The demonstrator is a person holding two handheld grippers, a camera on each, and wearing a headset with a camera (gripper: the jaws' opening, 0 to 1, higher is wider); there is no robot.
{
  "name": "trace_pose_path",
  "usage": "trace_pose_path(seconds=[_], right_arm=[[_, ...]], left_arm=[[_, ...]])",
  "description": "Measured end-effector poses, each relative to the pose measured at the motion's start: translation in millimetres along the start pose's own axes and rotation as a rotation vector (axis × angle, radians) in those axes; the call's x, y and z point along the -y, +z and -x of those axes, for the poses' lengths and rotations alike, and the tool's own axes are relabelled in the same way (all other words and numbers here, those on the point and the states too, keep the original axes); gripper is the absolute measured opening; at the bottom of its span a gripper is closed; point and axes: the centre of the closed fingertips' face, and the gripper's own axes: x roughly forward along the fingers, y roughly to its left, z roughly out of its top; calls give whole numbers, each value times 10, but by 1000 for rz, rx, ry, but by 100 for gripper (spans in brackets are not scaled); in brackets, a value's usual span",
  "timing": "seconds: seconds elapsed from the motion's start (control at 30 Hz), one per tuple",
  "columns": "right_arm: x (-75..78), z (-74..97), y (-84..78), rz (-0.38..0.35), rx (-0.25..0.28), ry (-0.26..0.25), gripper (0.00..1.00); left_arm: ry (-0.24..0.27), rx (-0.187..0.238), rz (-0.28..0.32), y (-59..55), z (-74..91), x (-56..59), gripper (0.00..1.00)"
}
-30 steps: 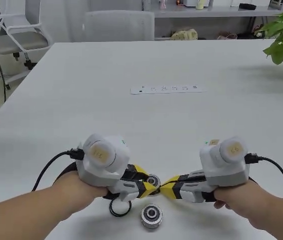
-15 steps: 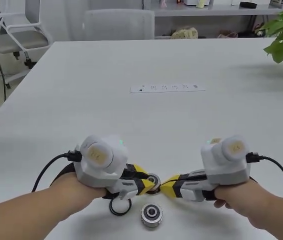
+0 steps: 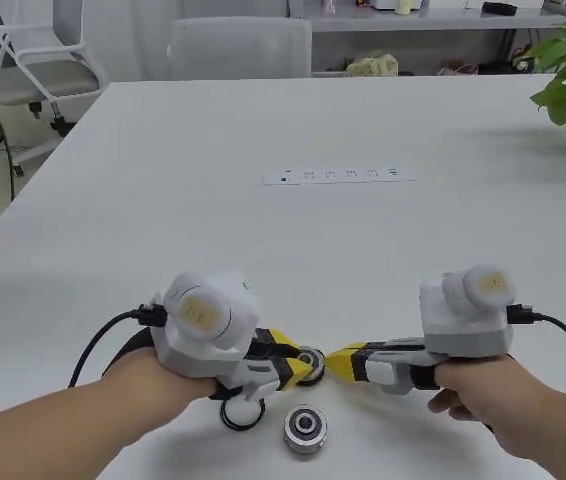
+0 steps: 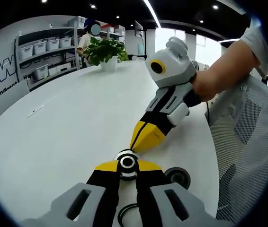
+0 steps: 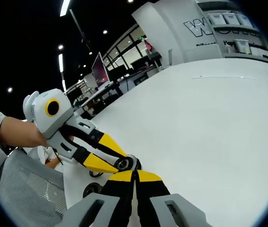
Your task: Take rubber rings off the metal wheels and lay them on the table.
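Left tool [image 3: 308, 366], right tool [image 3: 335, 362]: white housing, black body, yellow tips, black cable

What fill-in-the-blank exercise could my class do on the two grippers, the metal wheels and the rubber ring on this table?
1. The left gripper is clamped on a metal wheel, while the right gripper has its jaws ____ (open or shut).
2. A loose black rubber ring lies on the table under the ____ gripper.
3. Counting the second metal wheel, lying loose, the wheels in the head view number ____.

Missing words: shut; left; two.
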Motion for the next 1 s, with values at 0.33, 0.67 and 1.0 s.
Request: trace_pose_path(seconds=[0.33, 0.67, 1.0], right_arm=[[-23, 5, 10, -26, 2, 2, 0], [-95, -14, 46, 1, -1, 9, 0], [-159, -47, 30, 24, -13, 17, 0]], left_arm=[[14, -18, -5, 2, -14, -2, 7], [25, -26, -8, 4, -16, -4, 7], [24, -35, -22, -1, -11, 10, 7]])
